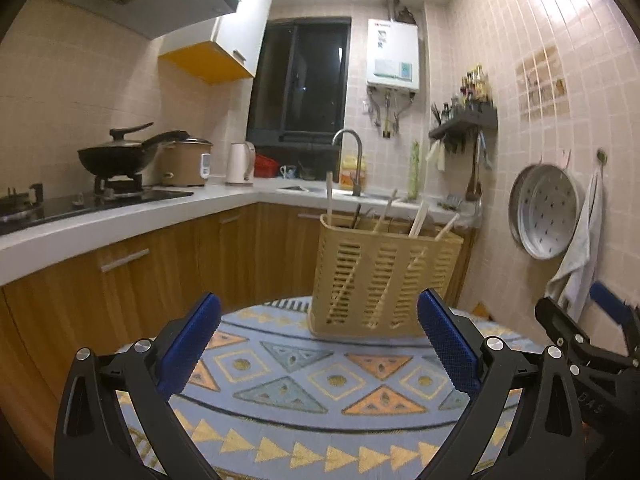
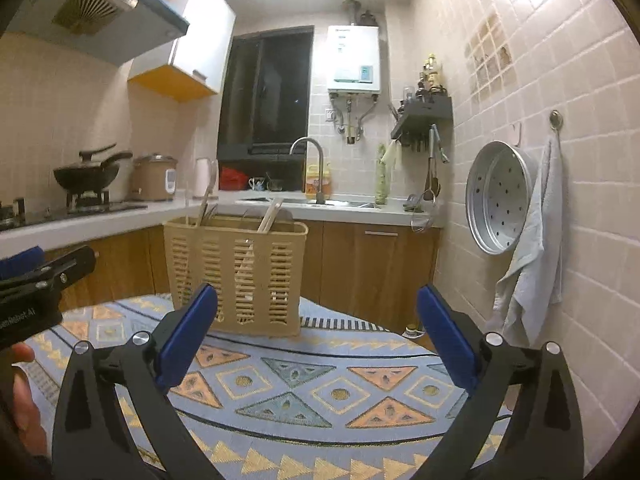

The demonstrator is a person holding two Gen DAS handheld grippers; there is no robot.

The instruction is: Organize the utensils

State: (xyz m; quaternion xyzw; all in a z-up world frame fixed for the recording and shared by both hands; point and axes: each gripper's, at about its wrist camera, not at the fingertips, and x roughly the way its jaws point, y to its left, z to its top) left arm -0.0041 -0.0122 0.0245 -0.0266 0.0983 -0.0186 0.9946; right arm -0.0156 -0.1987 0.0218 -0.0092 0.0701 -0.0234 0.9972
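The slotted beige utensil caddy stood at centre frame on the patterned tablecloth, with chopsticks and other handles already upright inside. The left gripper and right gripper both gaped wide and empty. No loose utensils showed on the cloth, so sorting looked nearly or fully finished.

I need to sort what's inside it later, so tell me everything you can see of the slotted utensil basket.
The utensil basket is a beige, plastic-looking rectangular caddy with rows of horizontal slots in its walls. It stands upright on the patterned tablecloth, near the table's far edge. Chopsticks and other handles poke above its rim, leaning at angles. Neither the left gripper nor the right gripper touches it; both are open.
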